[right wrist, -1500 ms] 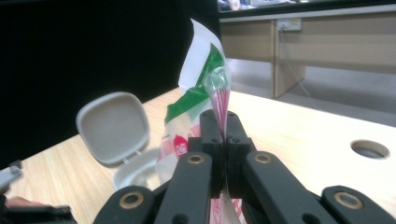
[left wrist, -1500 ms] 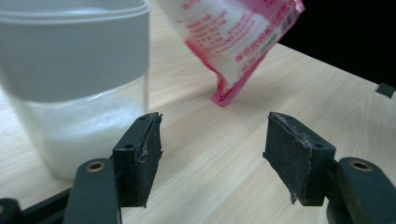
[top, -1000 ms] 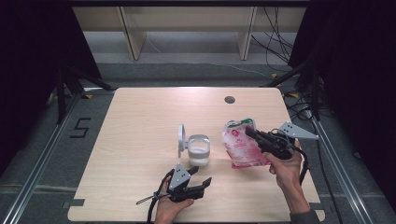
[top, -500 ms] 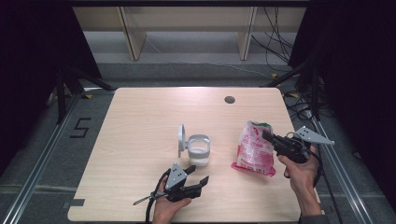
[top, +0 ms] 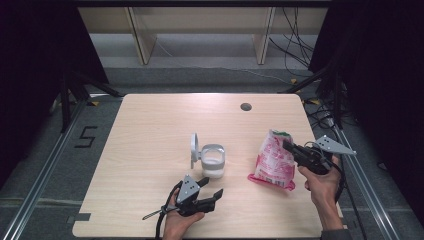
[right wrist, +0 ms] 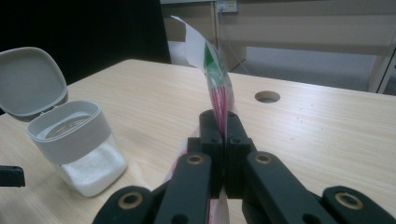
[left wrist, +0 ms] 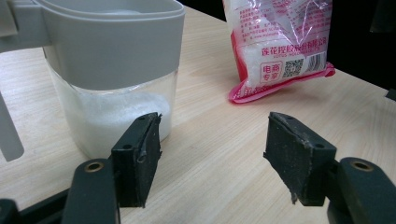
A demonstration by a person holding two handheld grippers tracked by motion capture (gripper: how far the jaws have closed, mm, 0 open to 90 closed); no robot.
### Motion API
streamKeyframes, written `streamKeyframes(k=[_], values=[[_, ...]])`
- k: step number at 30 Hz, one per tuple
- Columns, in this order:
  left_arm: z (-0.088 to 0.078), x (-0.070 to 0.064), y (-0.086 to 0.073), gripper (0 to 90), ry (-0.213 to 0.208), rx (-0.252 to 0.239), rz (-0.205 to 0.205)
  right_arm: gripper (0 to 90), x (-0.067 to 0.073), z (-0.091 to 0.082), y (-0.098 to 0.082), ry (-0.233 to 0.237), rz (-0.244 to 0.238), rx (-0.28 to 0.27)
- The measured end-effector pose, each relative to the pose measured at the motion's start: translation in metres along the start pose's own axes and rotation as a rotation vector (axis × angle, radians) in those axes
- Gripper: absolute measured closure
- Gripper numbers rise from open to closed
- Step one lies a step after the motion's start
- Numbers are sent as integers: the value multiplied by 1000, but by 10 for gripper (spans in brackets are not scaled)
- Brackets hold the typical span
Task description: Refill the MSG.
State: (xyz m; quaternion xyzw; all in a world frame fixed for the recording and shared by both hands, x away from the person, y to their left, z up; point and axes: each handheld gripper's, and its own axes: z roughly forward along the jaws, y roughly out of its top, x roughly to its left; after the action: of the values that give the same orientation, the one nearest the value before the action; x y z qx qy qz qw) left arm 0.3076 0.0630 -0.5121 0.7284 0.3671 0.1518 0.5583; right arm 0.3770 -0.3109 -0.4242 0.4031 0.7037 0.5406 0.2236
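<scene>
In the high view, a small clear container (top: 212, 161) with a grey collar stands near the middle of the bench (top: 150, 130), its grey flip lid (top: 193, 150) swung upright on the side away from the bag. To the container's right, well apart from it, a pink-and-white bag (top: 273, 161) stands on the bench surface, pinched at its upper edge by the right gripper (top: 290, 148), whose jaws are clamped tight on the film. The left gripper (top: 212, 186) rests just in front of the container, jaws spread and holding nothing. On the floor to the container's far left a painted "5" (top: 86, 136) reads clearly. In the left gripper view, the container (left wrist: 112, 70) sits just beyond the jaws, which stand apart with bare bench between them; white granules fill its lower part. The bag (left wrist: 280, 42) beyond carries a barcode, a square code and a pink box of Chinese characters too small to read with confidence. In the right gripper view, the jaws press together on the bag's top seam (right wrist: 219, 88), which rises green and pink above them, and the open container (right wrist: 77, 144) stands to one side with its lid (right wrist: 30, 81) tipped back. The step in hand looks like bringing the bag to the container to pour; the next move probably calls for the left jaws to steady the container while the right lifts and tilts the bag over its mouth.
</scene>
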Motion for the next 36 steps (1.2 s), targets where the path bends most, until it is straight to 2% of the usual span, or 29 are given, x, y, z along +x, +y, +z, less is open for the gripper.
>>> streamKeyframes(k=[1, 2, 4, 5, 11, 12, 14, 15, 17, 18, 20, 21, 23, 25, 27, 28, 29, 30, 31, 32, 33, 36], values=[[0, 0, 0, 349, 0, -1, -1, 900, 0, 0, 0, -5, -1, 1], [0, 0, 0, 348, 1, -5, -2, 900, 2, 0, -1, -7, 25, 7], [-1, 1, 0, 346, 3, -4, -5, 900, 2, 1, -1, -15, 10, 3], [0, 1, 0, 344, 1, -8, -8, 900, 0, 1, 0, -18, -15, 4], [0, 0, 0, 344, 1, -2, -3, 900, 2, 2, -1, -30, -23, 14], [1, 0, 0, 344, -1, -7, -7, 900, 3, 1, -1, -29, -1, 28], [0, 1, 0, 342, 0, -6, -6, 900, 3, 1, -1, -31, -5, 28], [0, 1, 0, 341, -1, -8, -8, 900, 0, 2, -2, -36, -28, 35], [0, 0, -1, 341, 1, -12, -11, 899, -1, 3, -5, -60, -28, 41], [0, 0, -1, 341, 1, -11, -10, 899, -2, 2, -7, -72, -11, 58], [0, 0, -1, 341, 0, -10, -7, 899, -7, 2, -9, -85, -20, 71], [0, 1, -1, 341, 2, -4, -2, 898, -8, 2, -11, -93, 1, 78], [0, 1, -2, 341, 4, -7, -5, 898, -12, 4, -13, -108, -31, 70], [0, 1, -2, 340, 0, -8, -1, 896, -11, 4, -14, -123, -14, 98], [1, 1, -2, 340, -5, -9, -5, 894, -12, 6, -16, -142, -38, 100], [1, 1, -3, 340, -7, -8, -6, 893, -11, 5, -16, -147, -28, 106], [0, 1, -3, 339, -8, -5, -2, 892, -10, 7, -16, -147, -1, 92], [0, 1, -3, 339, -9, -7, -2, 892, -14, 7, -17, -146, -57, 100], [0, 1, -3, 338, -8, -11, -6, 892, -13, 7, -17, -147, -49, 100], [1, 2, -3, 339, -6, -16, -11, 892, -10, 6, -17, -144, 4, 111], [0, 2, -3, 339, 2, -5, -4, 892, -13, 7, -17, -141, -23, 103], [-2, 2, -3, 338, 8, -3, -5, 889, -14, 7, -18, -138, -36, 110]])
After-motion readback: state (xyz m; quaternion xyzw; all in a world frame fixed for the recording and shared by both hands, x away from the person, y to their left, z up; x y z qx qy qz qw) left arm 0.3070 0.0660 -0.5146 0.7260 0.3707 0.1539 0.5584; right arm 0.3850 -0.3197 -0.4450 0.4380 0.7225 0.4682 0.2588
